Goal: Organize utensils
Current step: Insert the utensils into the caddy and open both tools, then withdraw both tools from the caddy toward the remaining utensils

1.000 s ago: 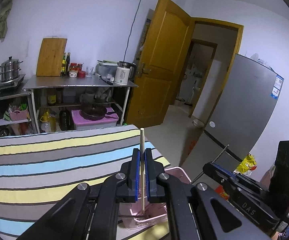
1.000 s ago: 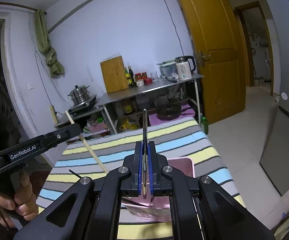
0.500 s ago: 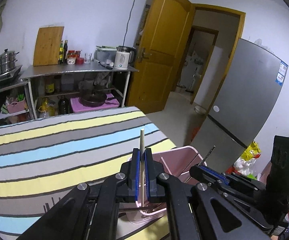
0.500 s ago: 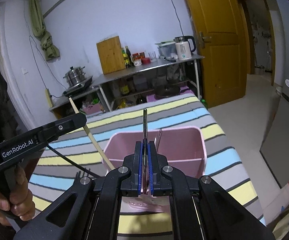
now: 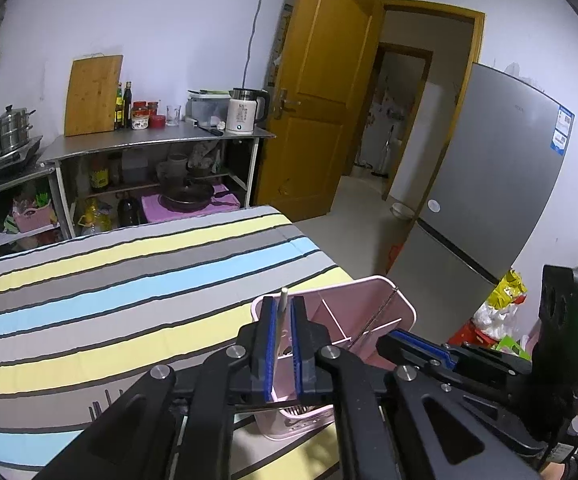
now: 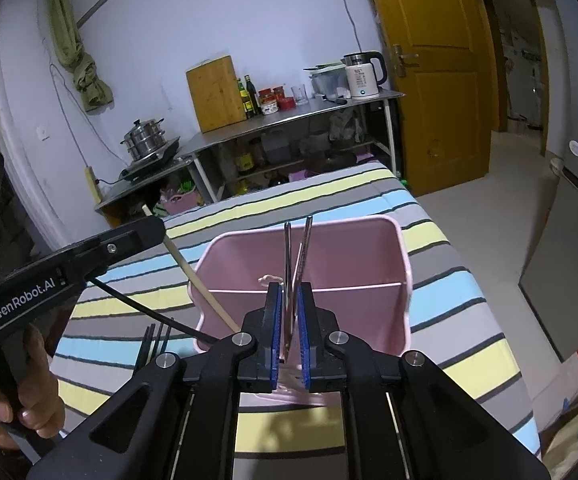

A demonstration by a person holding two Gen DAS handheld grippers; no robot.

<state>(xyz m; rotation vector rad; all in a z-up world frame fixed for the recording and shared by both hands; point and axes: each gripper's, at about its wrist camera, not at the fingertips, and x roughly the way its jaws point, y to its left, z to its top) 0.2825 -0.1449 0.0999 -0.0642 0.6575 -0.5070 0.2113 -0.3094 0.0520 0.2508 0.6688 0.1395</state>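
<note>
A pink divided utensil holder stands on the striped tablecloth; it also shows in the left wrist view. My left gripper has its jaws slightly parted around a wooden chopstick, whose lower end reaches into the holder's left side. My right gripper has its jaws slightly parted around metal chopsticks that stand in the holder's near compartment and splay apart at the top. Whether either grip still presses the utensil is unclear.
A black fork lies on the cloth left of the holder. The striped table extends ahead. A metal shelf with kettle and cutting board, a wooden door and a grey fridge stand beyond.
Both grippers have come down over the pink holder. The wooden chopstick and the metal chopsticks have gone down into it, and both jaw pairs have loosened slightly.
</note>
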